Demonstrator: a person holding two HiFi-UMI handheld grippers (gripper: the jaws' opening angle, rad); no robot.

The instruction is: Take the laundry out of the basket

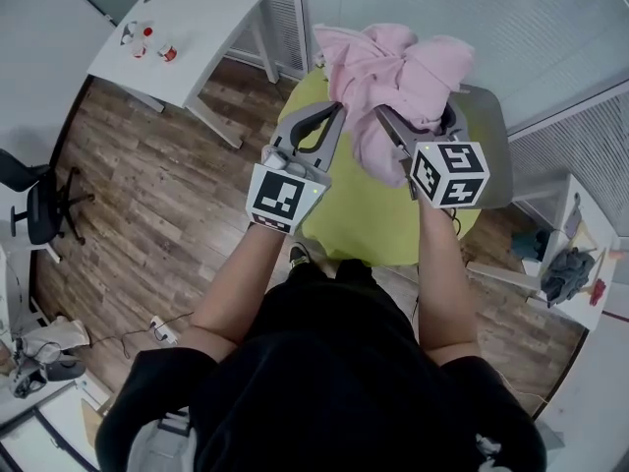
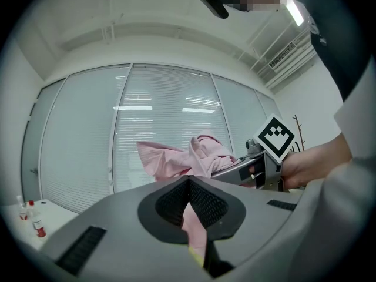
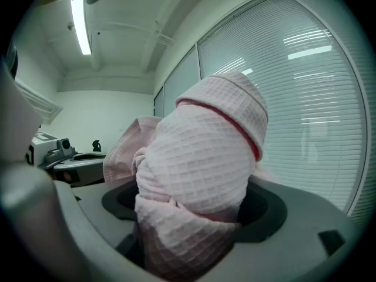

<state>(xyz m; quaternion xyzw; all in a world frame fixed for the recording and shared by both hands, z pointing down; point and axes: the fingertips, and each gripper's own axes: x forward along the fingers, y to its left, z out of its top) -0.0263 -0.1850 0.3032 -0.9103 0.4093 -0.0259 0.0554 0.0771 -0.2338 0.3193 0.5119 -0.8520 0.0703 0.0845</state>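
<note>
A pink waffle-weave cloth (image 1: 393, 67) hangs bunched in the air between both raised grippers, over a round yellow-green surface (image 1: 364, 224). My left gripper (image 1: 339, 106) is shut on a thin fold of it; in the left gripper view pink fabric (image 2: 197, 231) shows in the slit under the meeting pads (image 2: 205, 204). My right gripper (image 1: 381, 111) is shut on a thick bundle of the same cloth (image 3: 200, 169), which fills the space between its jaws and hides its pads. A grey object (image 1: 491, 155) lies under the cloth at the right; I cannot tell whether it is the basket.
A white table (image 1: 187, 37) with small bottles (image 1: 147, 42) stands at the far left. An office chair (image 1: 39, 205) is on the wooden floor at the left. A white shelf (image 1: 580, 293) with a dark cloth (image 1: 565, 273) is at the right. Glass walls with blinds (image 1: 511, 28) run behind.
</note>
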